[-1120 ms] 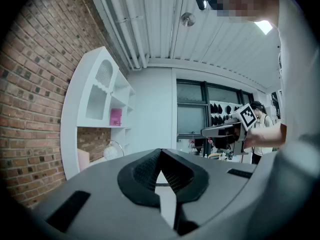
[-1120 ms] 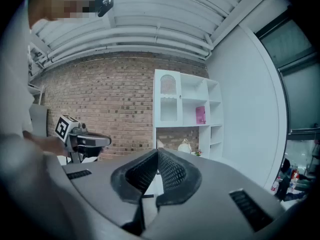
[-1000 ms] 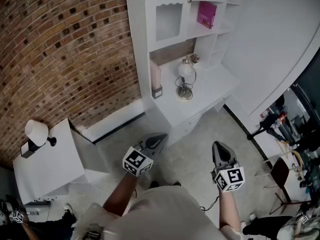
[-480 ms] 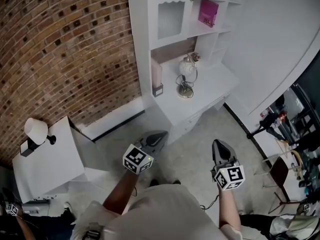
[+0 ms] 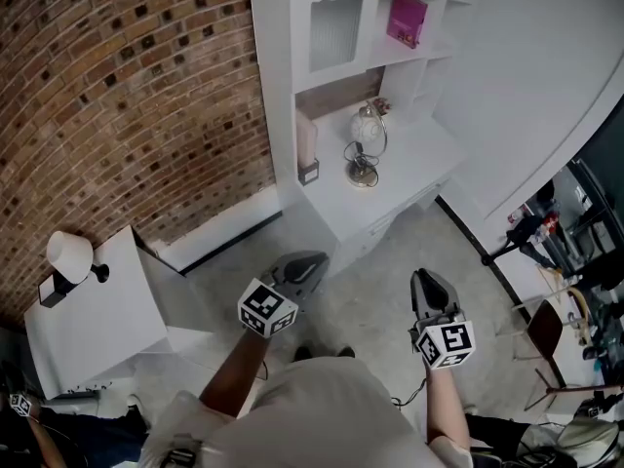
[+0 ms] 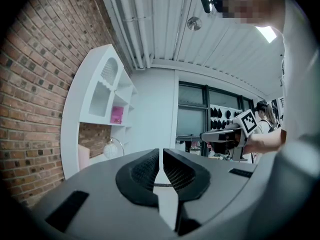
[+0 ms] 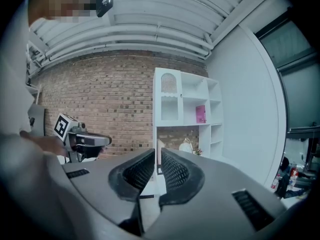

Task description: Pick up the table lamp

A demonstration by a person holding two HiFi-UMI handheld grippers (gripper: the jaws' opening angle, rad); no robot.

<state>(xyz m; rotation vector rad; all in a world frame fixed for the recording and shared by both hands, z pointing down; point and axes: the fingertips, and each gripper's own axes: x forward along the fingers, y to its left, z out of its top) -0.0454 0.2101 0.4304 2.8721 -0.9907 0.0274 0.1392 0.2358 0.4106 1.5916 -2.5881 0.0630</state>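
Observation:
A table lamp [image 5: 365, 144] with a round pale globe inside a metal ring stands on the white desk [image 5: 409, 169] by the brick wall. It also shows small in the left gripper view, lamp [image 6: 111, 149], and the right gripper view, lamp [image 7: 186, 145]. A second lamp [image 5: 68, 259] with a white shade sits on a white cabinet [image 5: 107, 320] at the left. My left gripper [image 5: 304, 267] and right gripper [image 5: 426, 283] hover level over the floor, well short of the desk. Their jaws are opening, each showing a narrow gap with nothing in it, seen in the left gripper [image 6: 161, 155] and right gripper [image 7: 157, 155] views.
White shelving [image 5: 336, 27] with a pink book [image 5: 406, 19] rises above the desk. A pink block [image 5: 306, 144] stands left of the globe lamp. Chairs and stands [image 5: 546, 330] crowd the right edge. A person [image 6: 262, 119] stands by dark windows.
Both grippers stay where they were. The head view has drifted slightly, so the desk sits a little higher in the picture.

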